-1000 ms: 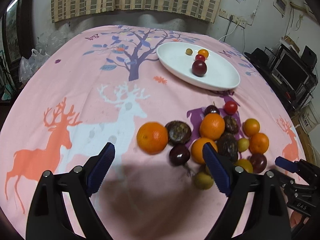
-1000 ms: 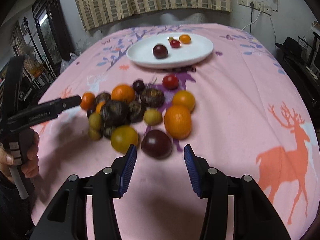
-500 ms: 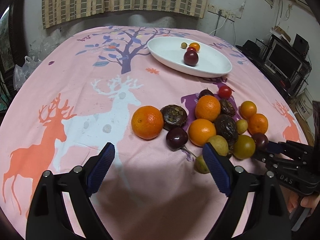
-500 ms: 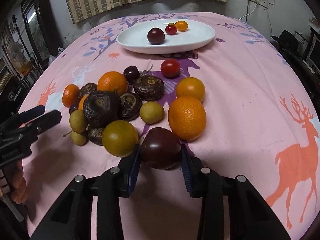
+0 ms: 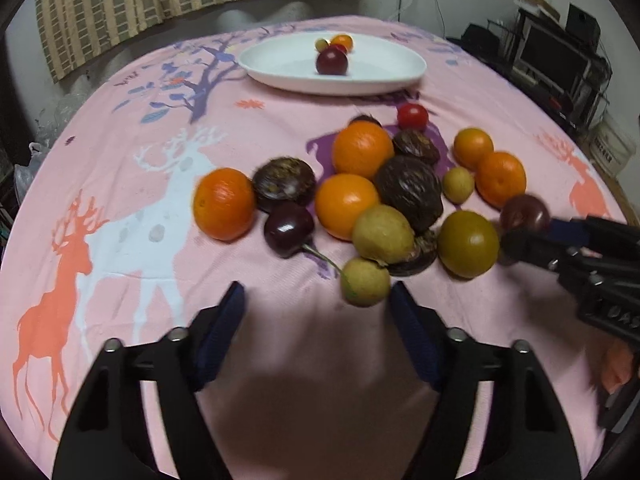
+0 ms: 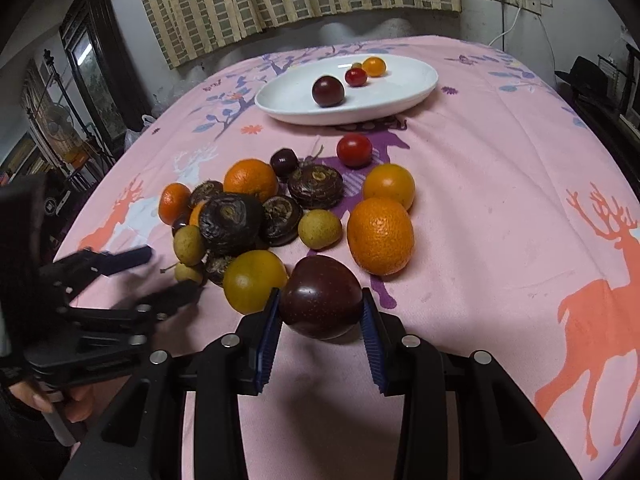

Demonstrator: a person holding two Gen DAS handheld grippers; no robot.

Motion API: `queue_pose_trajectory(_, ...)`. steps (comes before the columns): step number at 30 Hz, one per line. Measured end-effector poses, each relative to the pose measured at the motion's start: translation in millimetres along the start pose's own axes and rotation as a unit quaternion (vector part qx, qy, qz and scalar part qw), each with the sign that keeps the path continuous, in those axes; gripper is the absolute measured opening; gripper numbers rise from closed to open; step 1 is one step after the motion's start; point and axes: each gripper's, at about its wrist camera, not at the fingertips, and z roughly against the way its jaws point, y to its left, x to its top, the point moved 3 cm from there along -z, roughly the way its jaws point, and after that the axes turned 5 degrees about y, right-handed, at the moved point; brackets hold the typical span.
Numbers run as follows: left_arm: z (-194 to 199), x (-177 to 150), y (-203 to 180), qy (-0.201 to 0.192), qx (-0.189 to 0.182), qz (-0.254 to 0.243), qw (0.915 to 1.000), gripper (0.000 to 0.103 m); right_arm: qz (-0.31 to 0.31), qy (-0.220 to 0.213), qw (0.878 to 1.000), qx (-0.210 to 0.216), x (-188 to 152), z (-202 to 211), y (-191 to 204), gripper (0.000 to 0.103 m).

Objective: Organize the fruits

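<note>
My right gripper (image 6: pixel 319 313) is shut on a dark purple plum (image 6: pixel 320 298), held just above the pink tablecloth at the near edge of the fruit pile; it shows at the right of the left wrist view (image 5: pixel 525 214). My left gripper (image 5: pixel 316 300) is open and empty, just short of a small green-yellow fruit (image 5: pixel 365 281) and a dark cherry (image 5: pixel 289 229). The pile holds oranges (image 5: pixel 224 204), dark wrinkled fruits (image 5: pixel 409 193) and a red tomato (image 5: pixel 413 117). A white oval plate (image 6: pixel 404 92) at the back holds a plum (image 6: pixel 328 91) and small fruits.
The table is covered by a pink cloth with deer and tree prints (image 5: pixel 120 184). Shelves and electronics (image 5: pixel 560 52) stand to the right of the table. A dark cabinet (image 6: pixel 96 76) stands to its left. Striped curtains hang behind.
My right gripper moved forward onto the dark plum and closed on it. My left gripper moved closer to the pile and narrowed somewhat while staying open.
</note>
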Motion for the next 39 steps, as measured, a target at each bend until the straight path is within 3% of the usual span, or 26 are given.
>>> queue_pose_trajectory(3,-1.6,3.8,-8.4,-0.006,0.01,-0.014,0.9998,0.055,0.004,-0.004,1.0,0.009,-0.2,4.2,1.3,0.039)
queue_pose_trajectory(7,-2.1,9.6,-17.5,-0.009,0.007,-0.025,0.9996,0.03,0.009,-0.007,1.0,0.01,-1.1,6.0,3.4,0.039)
queue_pose_trajectory(9,1.4,8.2,-21.2,-0.008,0.011,-0.037,0.9992,0.026,0.006,-0.011,1.0,0.014,-0.8,8.1,2.3,0.039)
queue_pose_trajectory(15,41.8,6.1,-10.6,-0.037,-0.041,-0.024,0.9982,0.025,-0.012,-0.04,0.998,0.046,2.3,24.4,-0.9,0.039)
queue_pose_trajectory(20,68.5,11.9,-3.2,-0.071,-0.047,-0.035,0.9958,0.025,-0.006,-0.065,0.996,0.061,6.4,36.2,5.3,0.039)
queue_pose_trajectory(27,79.0,23.3,15.2,-0.079,-0.056,-0.02,0.9951,0.025,-0.004,-0.061,0.996,0.061,10.5,38.9,8.7,0.039)
queue_pose_trajectory(31,74.2,48.1,22.7,-0.074,-0.048,-0.01,0.996,0.025,0.019,-0.066,0.996,0.058,24.5,48.6,15.2,0.039)
queue_pose_trajectory(36,60.1,97.3,19.4,-0.076,-0.041,-0.013,0.9962,0.025,0.064,-0.091,0.994,0.016,69.4,55.1,16.1,0.039)
queue_pose_trajectory(39,52.5,126.7,17.9,-0.072,-0.052,-0.008,0.996,0.025,0.065,-0.096,0.993,0.013,100.4,46.3,9.7,0.039)
